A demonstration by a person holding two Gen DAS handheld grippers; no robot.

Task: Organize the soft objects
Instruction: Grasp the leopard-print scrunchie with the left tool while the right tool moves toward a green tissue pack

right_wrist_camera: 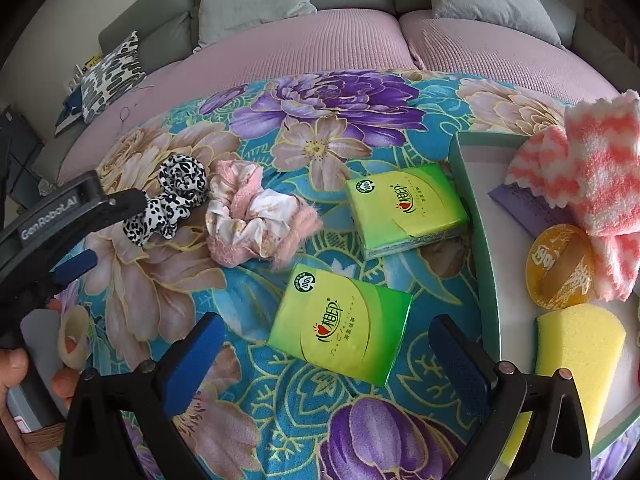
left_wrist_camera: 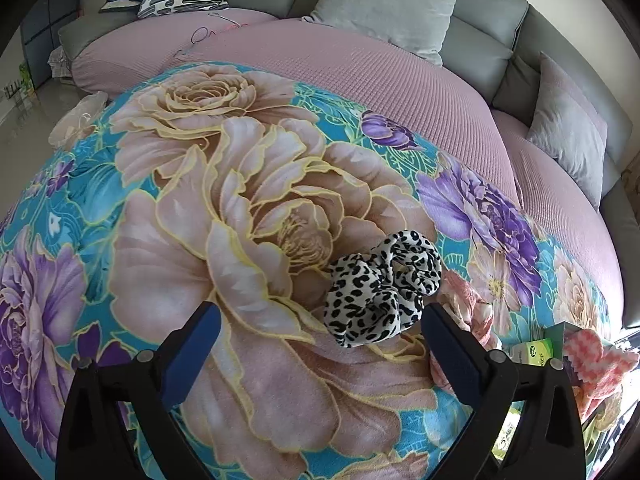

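A: Leopard scrunchie (left_wrist_camera: pixel 382 286) lying on the floral blanket (left_wrist_camera: pixel 224 208), just ahead of the left gripper (left_wrist_camera: pixel 320 340), nearer its right finger.
B: Left jaws spread wide, holding nothing. Pink scrunchie (right_wrist_camera: pixel 256 216) just beside the leopard one.
A: Two green tissue packs (right_wrist_camera: pixel 404 210) (right_wrist_camera: pixel 342 328) further right on the blanket; the near one between the fingers of the right gripper (right_wrist_camera: pixel 326 350), untouched.
B: Right jaws wide too, empty. Tray (right_wrist_camera: pixel 486 280) at right with pink cloth (right_wrist_camera: pixel 592 184), yellow sponge (right_wrist_camera: pixel 576 356), amber disc (right_wrist_camera: pixel 560 266).
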